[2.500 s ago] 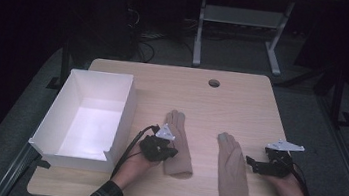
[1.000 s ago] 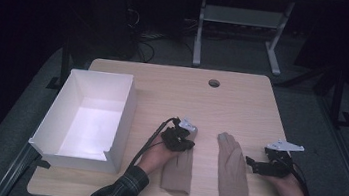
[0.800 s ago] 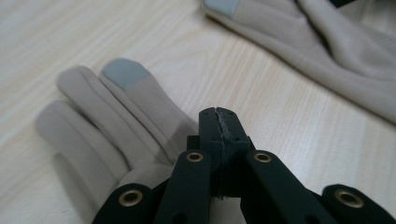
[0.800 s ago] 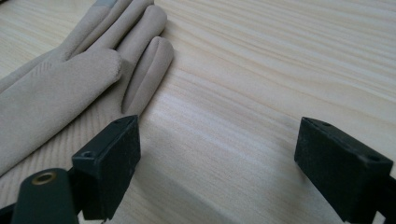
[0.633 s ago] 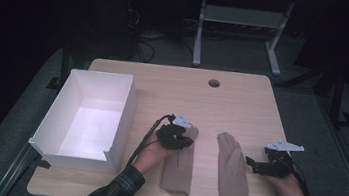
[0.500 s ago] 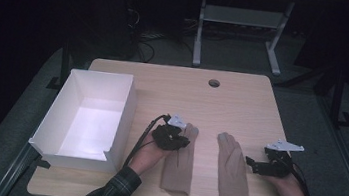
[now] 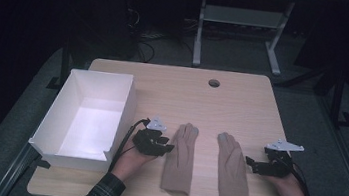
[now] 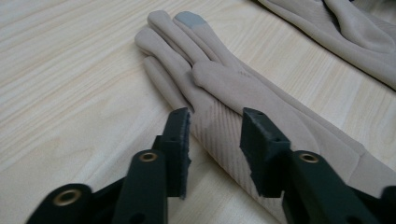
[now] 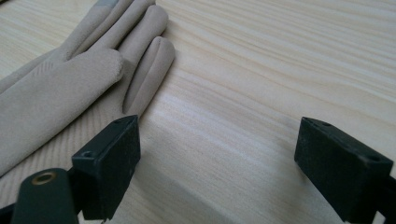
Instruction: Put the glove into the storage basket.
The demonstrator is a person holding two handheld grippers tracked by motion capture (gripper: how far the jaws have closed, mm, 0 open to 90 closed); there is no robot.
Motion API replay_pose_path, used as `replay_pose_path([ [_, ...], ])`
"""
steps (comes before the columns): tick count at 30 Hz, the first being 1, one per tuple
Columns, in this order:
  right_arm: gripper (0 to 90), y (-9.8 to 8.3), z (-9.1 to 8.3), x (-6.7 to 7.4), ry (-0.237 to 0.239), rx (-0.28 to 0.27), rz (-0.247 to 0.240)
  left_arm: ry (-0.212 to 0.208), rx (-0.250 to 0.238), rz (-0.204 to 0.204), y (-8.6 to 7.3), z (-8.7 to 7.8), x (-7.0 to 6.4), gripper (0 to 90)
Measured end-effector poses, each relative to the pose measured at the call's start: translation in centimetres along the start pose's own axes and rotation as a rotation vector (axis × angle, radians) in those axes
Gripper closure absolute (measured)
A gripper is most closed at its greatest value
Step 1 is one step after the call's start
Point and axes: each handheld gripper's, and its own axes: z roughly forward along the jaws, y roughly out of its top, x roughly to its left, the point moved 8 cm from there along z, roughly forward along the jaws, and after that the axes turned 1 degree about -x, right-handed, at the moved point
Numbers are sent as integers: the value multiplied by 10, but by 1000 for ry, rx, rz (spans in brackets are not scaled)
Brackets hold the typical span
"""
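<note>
Beige fabric marks the two gloves lying flat on the pale wooden table (image 7: 242,101) in the high view, fingers pointing to 12 o'clock and cuffs toward the person. The left glove (image 7: 179,158) lies near the table's middle, the right glove (image 7: 232,169) at its 3 o'clock, a bare strip of wood between them. The left gripper (image 7: 166,148) sits just beside the left glove, at its 9 o'clock, aimed toward 3 o'clock, in the left hand (image 7: 132,159). A white box (image 7: 122,117) stands open at the gripper's 9 o'clock, along the table's left edge. The right gripper (image 7: 250,163) rests at the right glove's 3 o'clock, close to its edge, in the right hand (image 7: 288,185). A round hole (image 7: 213,83) lies in the table top at 12 o'clock, well apart from the gloves.

In the left gripper view, the left gripper (image 8: 215,133) has its jaws partly apart, having just been opening; the left glove (image 8: 224,88) runs between and beyond them, its ribbed cuff part in the gap, and the pads do not press it. The right glove (image 8: 345,32) shows at 1 o'clock.

In the right gripper view, the right gripper (image 9: 217,140) stands wide open over bare wood, holding nothing; the right glove (image 9: 70,88) lies at 10 o'clock, beside the left-hand jaw
</note>
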Motion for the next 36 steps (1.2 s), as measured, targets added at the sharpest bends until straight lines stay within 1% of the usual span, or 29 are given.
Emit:
replay_pose_path([
  [1, 140, 0, 0, 0, 0, -1, -2, 0, 8, -4, -2, 3, 0, 574],
  [2, 140, 0, 0, 0, 0, -1, -2, 0, 8, -4, -2, 3, 0, 568],
  [7, 140, 1, 1, 0, 4, 1, -4, -11, 46, -11, -9, 14, -1, 549],
  [8, 140, 1, 1, 0, 4, 2, -4, -9, 66, 4, -12, 18, -2, 545],
  [9, 140, 1, 1, 0, 4, 2, -4, -9, 66, 4, -12, 18, -2, 546],
  [10, 140, 1, 1, 0, 4, 2, -4, -5, 85, 21, -14, 21, -3, 546],
  [14, 140, 1, 1, 0, 4, 2, -4, 0, 85, 31, -14, 21, -4, 563],
  [16, 140, 1, 1, 0, 4, 2, -4, -4, 85, 36, -15, 21, -4, 616],
  [17, 140, 1, 1, 0, 4, 2, -4, -14, 89, 32, -15, 21, -5, 616],
  [18, 140, 1, 1, 0, 4, 2, -4, -20, 91, 35, -15, 21, -6, 663],
  [19, 141, 1, 1, 1, 5, 2, -5, -28, 91, 32, -15, 21, -7, 746],
  [20, 141, 1, 1, 1, 5, 2, -5, -33, 94, 35, -15, 21, -8, 746],
  [22, 146, 1, 1, 1, 8, 2, -8, -43, 94, 28, -14, 22, -8, 816],
  [23, 157, 1, 0, 1, 10, -1, -11, -47, 93, 24, -14, 21, -8, 835],
  [24, 180, 1, 0, 1, 15, -2, -19, -54, 95, 25, -14, 21, -7, 844],
  [25, 270, 2, -2, 4, 33, -8, -32, -58, 84, 11, -13, 21, -7, 858],
  [26, 333, 2, -3, 5, 37, -2, -31, -67, 77, 4, -11, 20, -6, 859],
  [27, 432, 2, -5, 6, 44, 6, -38, -70, 74, 6, -11, 18, -5, 861],
  [28, 531, 4, -9, 7, 54, 3, -41, -72, 64, -1, -9, 17, -6, 861],
  [29, 634, 6, -13, 9, 84, -1, -39, -73, 61, 6, -7, 15, -5, 862],
  [30, 699, 8, -17, 11, 115, -9, -38, -79, 47, -2, -5, 14, -5, 862],
  [31, 760, 9, -21, 13, 127, -15, -38, -79, 47, -2, -5, 14, -5, 862],
  [32, 816, 10, -24, 15, 145, -16, -48, -84, 29, -20, -3, 12, -5, 862],
  [33, 861, 9, -26, 17, 170, -10, -58, -84, 29, -20, -3, 12, -5, 862],
  [34, 900, 7, -28, 19, 185, 4, -68, -98, 16, -30, -1, 11, -5, 862],
  [36, 900, 1, -30, 24, 225, 35, -79, -101, 14, -30, -1, 10, -4, 863],
])
